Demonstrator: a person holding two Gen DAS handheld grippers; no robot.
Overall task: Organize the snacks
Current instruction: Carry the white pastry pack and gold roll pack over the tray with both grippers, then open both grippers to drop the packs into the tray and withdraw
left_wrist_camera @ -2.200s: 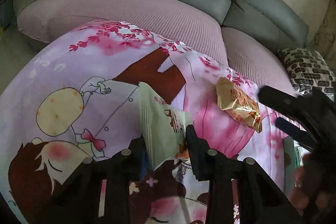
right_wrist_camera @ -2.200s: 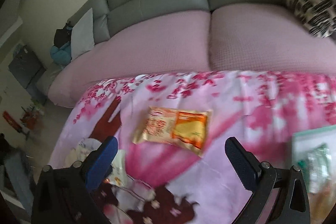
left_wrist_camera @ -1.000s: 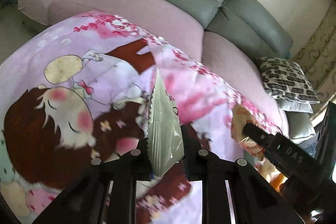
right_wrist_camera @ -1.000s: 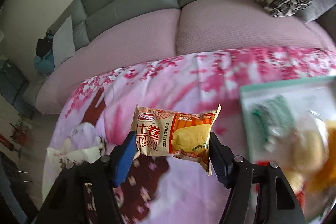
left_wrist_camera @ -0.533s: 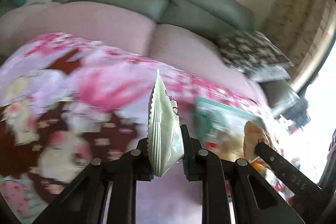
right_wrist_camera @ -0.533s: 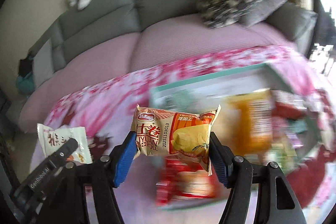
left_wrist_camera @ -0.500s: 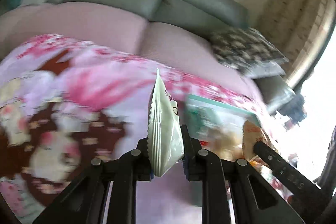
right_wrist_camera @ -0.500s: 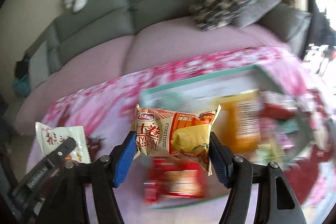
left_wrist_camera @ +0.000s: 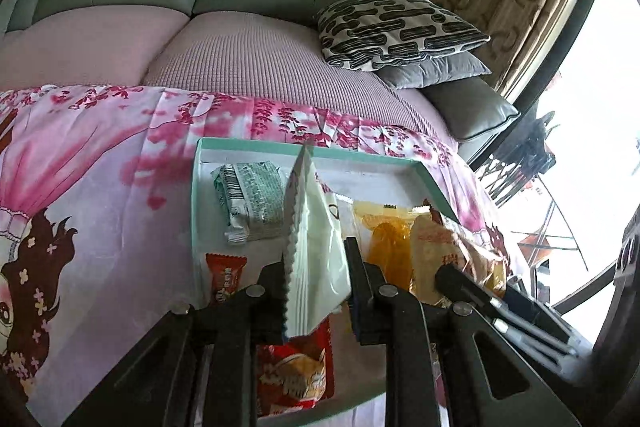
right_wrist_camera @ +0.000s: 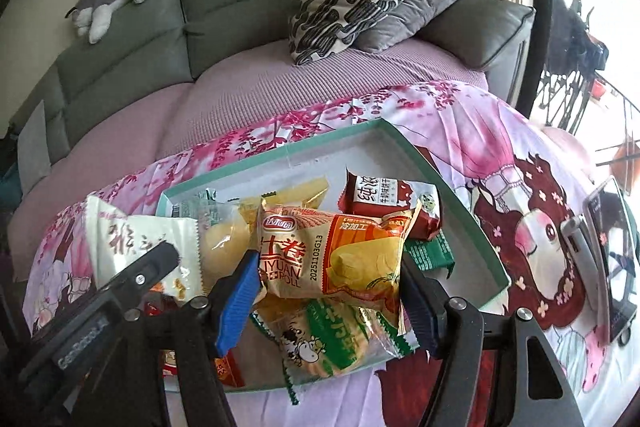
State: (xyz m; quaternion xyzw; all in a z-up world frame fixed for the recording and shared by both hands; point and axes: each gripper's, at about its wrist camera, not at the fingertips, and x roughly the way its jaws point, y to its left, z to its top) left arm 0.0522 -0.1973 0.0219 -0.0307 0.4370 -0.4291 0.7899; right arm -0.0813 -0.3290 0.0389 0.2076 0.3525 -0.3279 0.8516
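Now both grippers hover over the shallow white tray with a teal rim [right_wrist_camera: 460, 195], which lies on the pink cartoon-print blanket [left_wrist_camera: 80, 195] spread in front of the sofa, and each holds one snack above it. The left gripper [left_wrist_camera: 316, 267] has its jaws narrowed onto the pale green-white foil packet with a serrated edge [left_wrist_camera: 312, 247], held edge-on and upright; the right gripper [right_wrist_camera: 328, 279] has its blue-padded jaws pinched on both ends of the orange-and-yellow egg-roll packet [right_wrist_camera: 336, 255], held flat and level. To finish this step well, I would judge it best to lower each packet close to the tray floor before parting the jaws, aim for bare white bottom rather than the heap, and let go of one at a time so the two tools, now just beside each other, do not knock together. The right view shows the free corner at the tray's far right, along with a dark red wrapped snack [right_wrist_camera: 384, 199] and a green-striped cow-print packet [right_wrist_camera: 332, 339] directly beneath the held roll. The left view alone shows the silver-green wrapped bar [left_wrist_camera: 252, 199] at the tray's far left and a small orange-red packet [left_wrist_camera: 226, 277] near it.
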